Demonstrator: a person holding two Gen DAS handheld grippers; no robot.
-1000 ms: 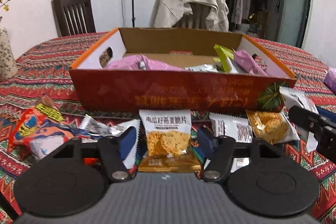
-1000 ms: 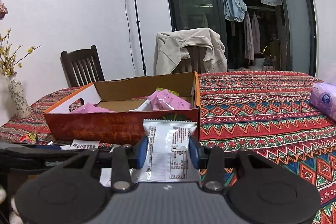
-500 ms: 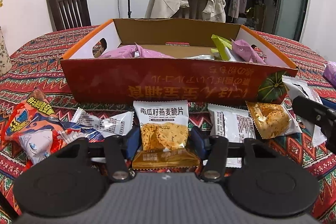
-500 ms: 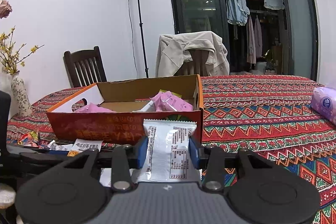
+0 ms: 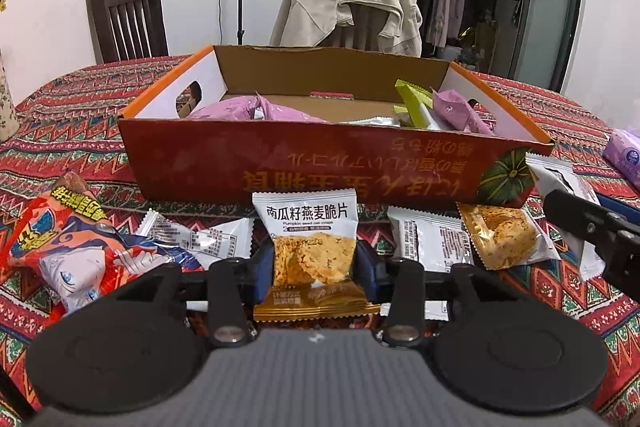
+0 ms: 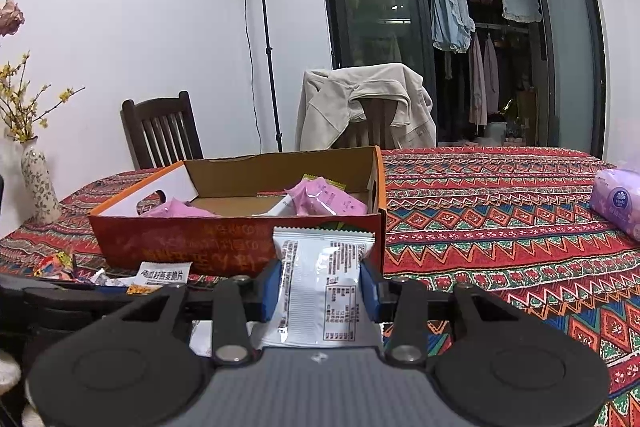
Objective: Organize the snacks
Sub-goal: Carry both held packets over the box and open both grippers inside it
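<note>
The open cardboard box [image 5: 328,163] sits at twelve o'clock on the counter [image 6: 500,227]. The left tool [image 5: 314,273], jaws just closing, apparently pinches the crisps packet [image 5: 310,227]; the right tool [image 6: 320,287] clamps a white sachet [image 6: 320,291]. Lift clear of the wall, then release inside.

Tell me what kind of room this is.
Probably a home dining room: a table under a patterned cloth, wooden chairs, one draped with a jacket, and clothes hanging behind glass doors.
</note>
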